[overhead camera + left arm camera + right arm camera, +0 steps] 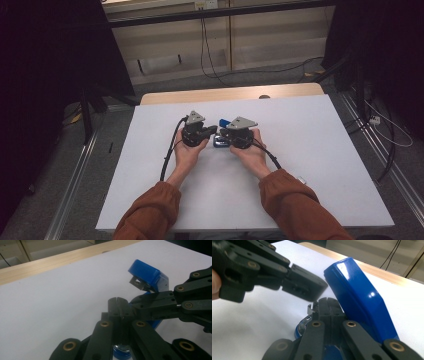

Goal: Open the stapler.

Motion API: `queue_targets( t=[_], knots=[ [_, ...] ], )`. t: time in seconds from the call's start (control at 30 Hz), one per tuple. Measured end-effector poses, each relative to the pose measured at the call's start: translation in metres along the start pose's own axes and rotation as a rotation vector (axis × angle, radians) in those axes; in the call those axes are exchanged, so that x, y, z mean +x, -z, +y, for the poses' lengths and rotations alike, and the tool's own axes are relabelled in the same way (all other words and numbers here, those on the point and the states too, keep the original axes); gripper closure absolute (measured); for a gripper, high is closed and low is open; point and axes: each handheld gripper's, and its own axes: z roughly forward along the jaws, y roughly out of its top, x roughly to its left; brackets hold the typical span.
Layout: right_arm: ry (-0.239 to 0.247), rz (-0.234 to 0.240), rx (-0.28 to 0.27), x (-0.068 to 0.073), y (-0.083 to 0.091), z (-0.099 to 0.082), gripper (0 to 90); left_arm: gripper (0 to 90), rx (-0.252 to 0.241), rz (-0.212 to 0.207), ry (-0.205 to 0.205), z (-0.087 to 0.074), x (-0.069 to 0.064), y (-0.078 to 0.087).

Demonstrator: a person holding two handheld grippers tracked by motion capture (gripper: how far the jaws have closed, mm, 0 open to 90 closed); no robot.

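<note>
A blue stapler (220, 143) lies mid-table with its blue top arm (147, 275) swung up and its metal channel exposed. Both grippers meet over it. My left gripper (212, 132) comes in from the left, and its jaws (117, 305) are pressed flat together over the stapler's base (122, 352), nothing visible between them. My right gripper (223, 134) comes in from the right, its jaws (327, 305) also shut, just beside the raised top arm (359, 300) and above the metal part (310, 310). The two sets of fingertips nearly touch each other.
The white table top (310, 150) has open room all around the hands. A wooden strip (230, 94) runs along its far edge. Cables (167, 160) trail from the grippers toward the person. Dark curtains and floor cables lie beyond the table.
</note>
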Motion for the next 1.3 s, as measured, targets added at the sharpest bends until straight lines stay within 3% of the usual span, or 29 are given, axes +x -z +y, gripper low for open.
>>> queue_targets(
  t=[0.9,1.03,1.17,1.3],
  knots=[
    [0.009,-0.005,0.012,0.002,-0.002,-0.001,90.0,90.0,0.036,0.025,-0.032,-0.010,-0.003,-0.011],
    [0.009,-0.015,0.005,0.002,-0.001,-0.001,90.0,90.0,0.033,0.027,-0.026,-0.012,-0.003,-0.011],
    [0.016,-0.029,-0.017,0.003,0.000,0.001,90.0,90.0,0.026,0.004,0.012,-0.013,-0.002,-0.012],
    [0.015,-0.037,-0.028,0.006,0.000,0.006,90.0,90.0,0.035,0.024,-0.024,-0.012,-0.004,-0.013]
  ],
)
